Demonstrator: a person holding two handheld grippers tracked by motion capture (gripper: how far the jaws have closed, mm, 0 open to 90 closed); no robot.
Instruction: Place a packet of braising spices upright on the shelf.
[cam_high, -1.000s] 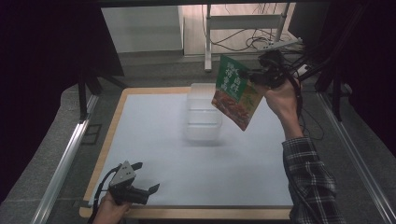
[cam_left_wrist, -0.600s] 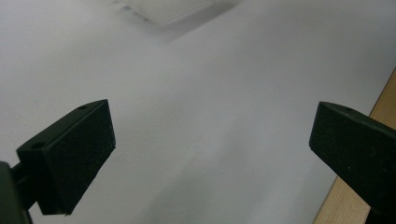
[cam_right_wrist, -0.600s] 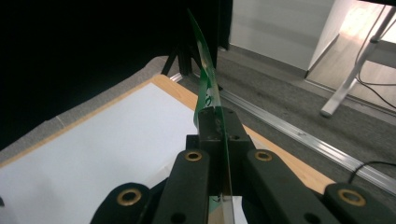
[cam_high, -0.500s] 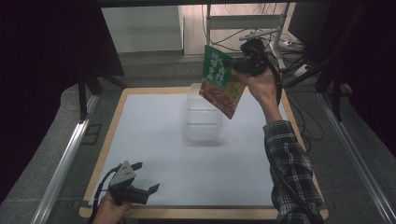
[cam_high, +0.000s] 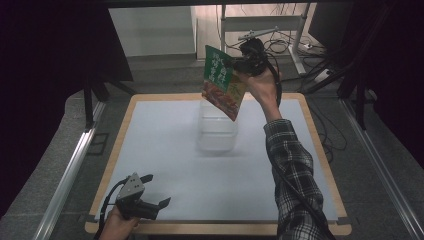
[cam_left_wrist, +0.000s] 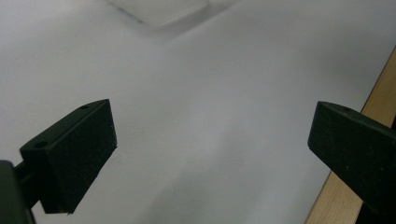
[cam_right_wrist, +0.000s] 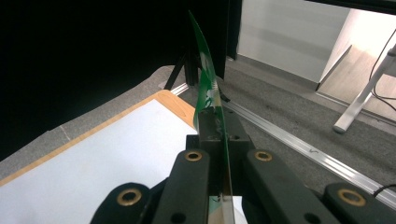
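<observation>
A green and red food pouch (cam_high: 221, 81) hangs tilted in the air above the far middle of the table, with my right gripper (cam_high: 235, 64) shut on its upper right edge. Seen edge-on in the right gripper view, the pouch (cam_right_wrist: 208, 95) stands thin between the two closed jaws of the right gripper (cam_right_wrist: 219, 135). Right below it on the white mat stands a clear plastic container (cam_high: 216, 125), open at the top. My left gripper (cam_high: 156, 205) rests low at the near left corner, open, with bare mat between the jaws of the left gripper (cam_left_wrist: 210, 140).
The white mat (cam_high: 165, 150) covers a wooden-edged table (cam_high: 320, 155). A metal rail (cam_high: 70, 170) runs along the left side. A desk frame and loose cables (cam_high: 290, 45) lie beyond the far edge. A corner of the clear container (cam_left_wrist: 159, 11) shows at the top of the left gripper view.
My right hand has carried the pouch leftward, from the table's far right to above the clear container. The left gripper has stayed put.
</observation>
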